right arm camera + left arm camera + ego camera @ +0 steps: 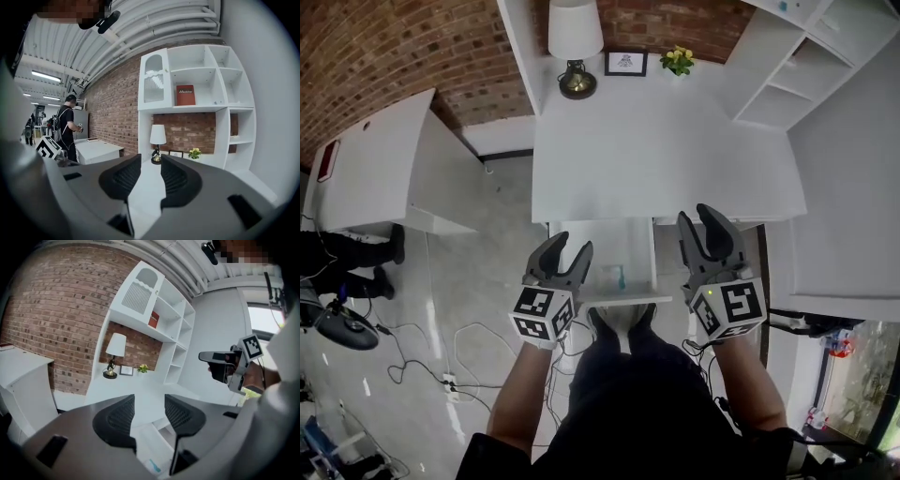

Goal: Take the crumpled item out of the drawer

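The white desk point(656, 150) has its drawer point(628, 300) pulled out toward me. Inside lies a pale crumpled item point(613, 276) with a teal mark. It also shows low in the left gripper view, where the crumpled item point(154, 466) rests in the drawer point(143, 439) below the jaws. My left gripper point(569, 249) hovers open over the drawer's left edge, holding nothing. My right gripper point(703, 221) stands open at the desk's front edge, right of the drawer, also holding nothing. The left gripper point(149, 412) and the right gripper point(150, 177) each show a gap between the jaws.
At the back of the desk stand a lamp point(574, 42), a small picture frame point(625, 63) and yellow flowers point(679, 59). A white shelf unit point(797, 66) rises at the right, a white cabinet point(384, 159) at the left. Cables point(441, 366) lie on the floor. A person point(68, 124) stands far off.
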A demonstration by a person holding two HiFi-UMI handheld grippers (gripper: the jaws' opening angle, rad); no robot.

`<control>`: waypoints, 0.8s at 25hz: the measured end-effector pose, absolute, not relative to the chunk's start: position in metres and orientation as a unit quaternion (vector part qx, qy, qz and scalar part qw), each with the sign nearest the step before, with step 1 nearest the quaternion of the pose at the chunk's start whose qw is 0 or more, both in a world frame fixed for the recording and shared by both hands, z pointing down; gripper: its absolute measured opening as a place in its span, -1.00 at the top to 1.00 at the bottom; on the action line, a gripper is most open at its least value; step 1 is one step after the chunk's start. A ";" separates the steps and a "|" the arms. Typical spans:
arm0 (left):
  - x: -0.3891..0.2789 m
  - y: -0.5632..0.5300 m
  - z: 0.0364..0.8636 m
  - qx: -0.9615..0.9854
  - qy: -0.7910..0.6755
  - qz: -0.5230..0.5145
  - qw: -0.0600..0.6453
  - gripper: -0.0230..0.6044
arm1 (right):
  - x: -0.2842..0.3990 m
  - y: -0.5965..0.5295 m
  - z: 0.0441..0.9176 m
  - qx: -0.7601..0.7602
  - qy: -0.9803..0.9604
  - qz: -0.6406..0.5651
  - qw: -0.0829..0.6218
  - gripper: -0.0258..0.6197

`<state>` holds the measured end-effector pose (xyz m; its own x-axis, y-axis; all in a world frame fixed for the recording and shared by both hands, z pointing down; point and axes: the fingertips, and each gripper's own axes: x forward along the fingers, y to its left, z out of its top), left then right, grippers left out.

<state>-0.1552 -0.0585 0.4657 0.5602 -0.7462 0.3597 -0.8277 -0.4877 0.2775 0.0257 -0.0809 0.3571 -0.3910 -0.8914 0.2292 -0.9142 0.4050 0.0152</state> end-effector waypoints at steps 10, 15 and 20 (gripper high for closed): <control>-0.096 -0.067 0.526 0.867 -0.400 0.189 0.231 0.30 | 0.063 -0.120 0.431 0.523 -0.836 0.143 0.082 0.53; -0.069 -0.074 0.569 0.862 -0.371 0.276 0.208 0.30 | 0.071 -0.140 0.465 0.492 -0.849 0.180 0.072 0.54; -0.047 -0.054 0.650 0.856 -0.258 0.397 0.208 0.30 | 0.079 -0.151 0.496 0.469 -0.856 0.202 0.077 0.55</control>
